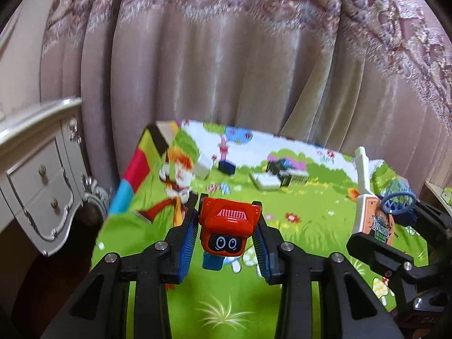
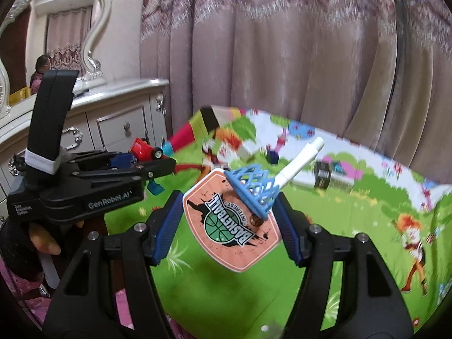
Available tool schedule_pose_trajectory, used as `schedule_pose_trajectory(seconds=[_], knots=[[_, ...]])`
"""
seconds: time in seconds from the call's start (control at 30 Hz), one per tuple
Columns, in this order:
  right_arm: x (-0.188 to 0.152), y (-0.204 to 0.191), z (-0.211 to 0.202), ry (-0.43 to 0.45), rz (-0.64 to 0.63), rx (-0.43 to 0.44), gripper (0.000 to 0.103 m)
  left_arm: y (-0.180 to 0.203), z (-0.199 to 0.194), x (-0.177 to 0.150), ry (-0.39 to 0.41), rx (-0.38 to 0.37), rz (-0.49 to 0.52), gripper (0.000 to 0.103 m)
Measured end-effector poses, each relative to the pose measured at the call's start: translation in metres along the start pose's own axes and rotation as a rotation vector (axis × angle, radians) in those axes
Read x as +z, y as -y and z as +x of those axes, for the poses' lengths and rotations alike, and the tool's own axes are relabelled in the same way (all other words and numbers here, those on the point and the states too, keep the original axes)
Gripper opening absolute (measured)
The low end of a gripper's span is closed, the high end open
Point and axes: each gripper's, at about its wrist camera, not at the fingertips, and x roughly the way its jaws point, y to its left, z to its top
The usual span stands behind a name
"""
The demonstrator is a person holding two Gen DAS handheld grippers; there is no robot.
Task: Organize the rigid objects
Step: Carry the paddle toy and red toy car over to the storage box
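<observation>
Both grippers are loaded above the play mat (image 1: 254, 296): left gripper (image 1: 227, 233) jaws clamped on the red toy truck (image 1: 228, 226), right gripper (image 2: 230, 223) jaws clamped across the basketball backboard (image 2: 226, 231), its white pole pointing away toward the mat's far edge.

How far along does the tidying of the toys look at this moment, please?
Done: nothing visibly sorted yet. In hand: the left gripper clamps a red toy vehicle; the right gripper clamps a toy basketball hoop. Left: small boxes lie at the far end of the play mat.
</observation>
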Motion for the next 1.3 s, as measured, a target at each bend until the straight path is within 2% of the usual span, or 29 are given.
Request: schedule_pose_trajectory(seconds=[0.23,0.53,0.83,1.3], knots=[[0.020,-0.001,-0.046,0.110,-0.033,-0.043,0.068,0.021,-0.039,0.023,0.116,-0.011,0.048,0.039],[0.023,0.011,-0.089,0.179,-0.021,-0.111,0.068,0.048,-0.066,0.036,0.180,-0.060,0.081,0.039],[0.007,0.030,-0.135,0.198,-0.020,-0.212,0.068,0.092,-0.073,0.038,0.189,-0.163,0.145,0.039],[-0.030,0.080,-0.208,0.203,0.067,-0.390,0.068,0.196,-0.088,0.025,0.180,-0.358,0.323,0.039]])
